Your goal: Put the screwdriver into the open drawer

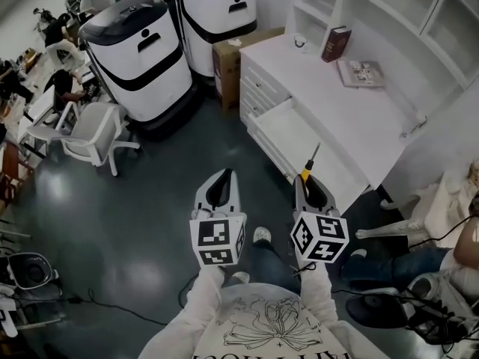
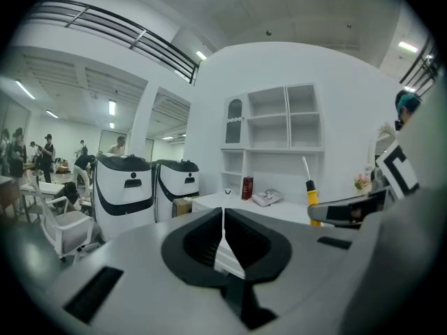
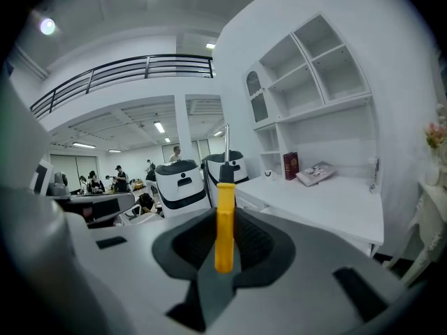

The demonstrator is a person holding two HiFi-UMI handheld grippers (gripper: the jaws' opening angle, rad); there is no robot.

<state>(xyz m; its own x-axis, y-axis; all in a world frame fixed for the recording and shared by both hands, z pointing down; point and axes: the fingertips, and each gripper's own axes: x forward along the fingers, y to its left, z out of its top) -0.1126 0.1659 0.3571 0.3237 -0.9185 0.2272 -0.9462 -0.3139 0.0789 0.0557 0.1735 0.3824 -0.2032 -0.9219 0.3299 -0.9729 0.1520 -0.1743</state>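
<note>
Nearest, the left gripper (image 1: pixel 222 185) has its jaws clenched together on nothing. Just to its right, the right gripper (image 1: pixel 310 187) grasps the yellow plastic handle of a slim screwdriver (image 3: pixel 223 215). The tool stands up between the ribbed black pads, its black collar and thin metal shaft pointing away from the person. In the head view the shaft's tip lies over the near part of the open white drawer (image 1: pixel 288 129), which is pulled out from a white desk (image 1: pixel 352 122). Farther back on the desk top, a dark red book (image 1: pixel 336 43) stands upright. Far left stand two large white-and-black machines (image 1: pixel 138 51).
</note>
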